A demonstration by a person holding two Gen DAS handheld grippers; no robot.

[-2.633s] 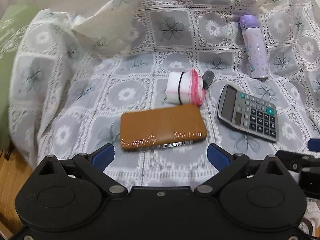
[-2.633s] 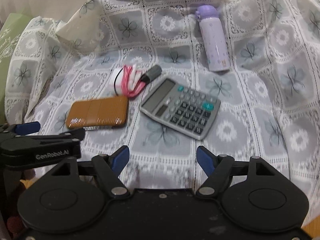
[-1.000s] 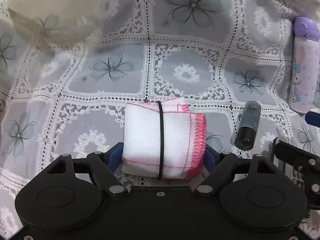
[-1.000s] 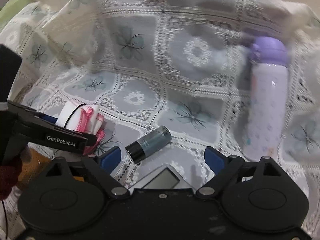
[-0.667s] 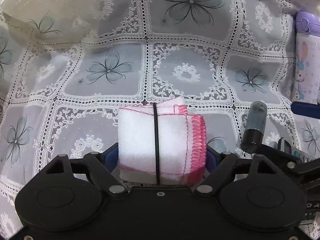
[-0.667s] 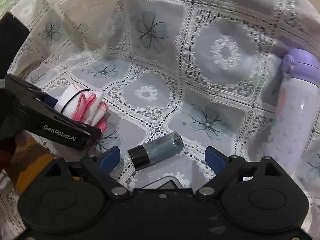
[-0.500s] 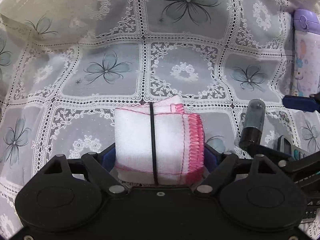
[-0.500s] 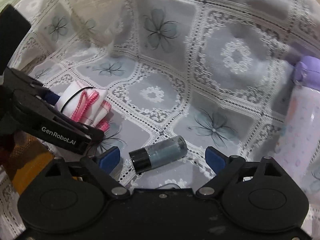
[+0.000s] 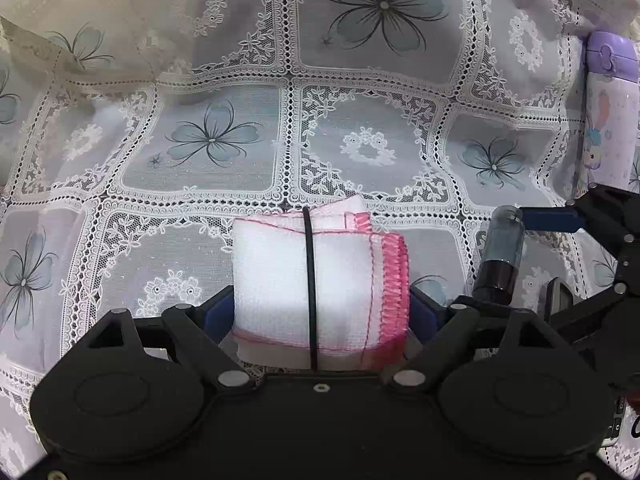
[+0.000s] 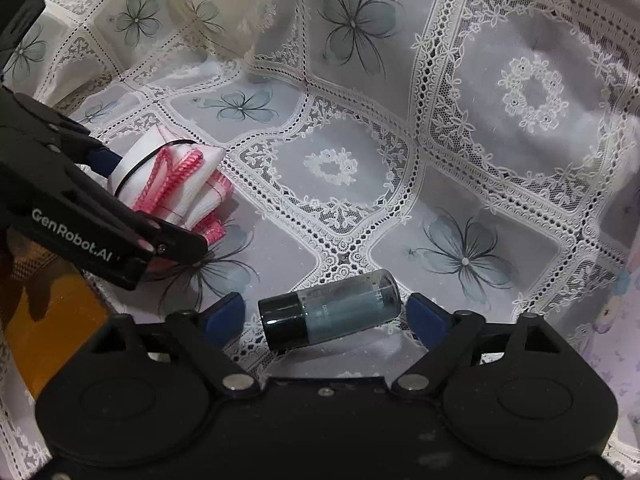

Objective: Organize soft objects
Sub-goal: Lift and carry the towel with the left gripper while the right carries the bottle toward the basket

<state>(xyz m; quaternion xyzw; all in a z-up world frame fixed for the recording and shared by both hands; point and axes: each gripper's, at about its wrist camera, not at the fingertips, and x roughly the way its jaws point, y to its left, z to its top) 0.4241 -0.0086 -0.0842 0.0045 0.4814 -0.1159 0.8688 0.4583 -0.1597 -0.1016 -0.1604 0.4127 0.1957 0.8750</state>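
A rolled white towel (image 9: 320,280) with pink stitched edges and a black band lies on the lace cloth. My left gripper (image 9: 320,310) straddles it, one blue pad at each end of the roll. Its jaws are opening and the roll does not look squeezed. The same towel (image 10: 172,184) shows in the right wrist view between the left gripper's fingers (image 10: 176,246). My right gripper (image 10: 322,314) is low over a small dark glass bottle (image 10: 328,312) lying on its side. Its jaws are closing with the bottle between them, a gap showing at each end.
A purple flask (image 9: 610,120) lies at the far right. A brown case (image 10: 44,320) sits behind the left gripper. A raised fold of the cloth (image 9: 100,20) stands at the back left. The lace cloth (image 9: 360,152) covers the whole surface.
My right gripper has dropped and rolled toward the small bottle, which now lies between its jaws. The left gripper has stayed around the towel, its pads slightly wider.
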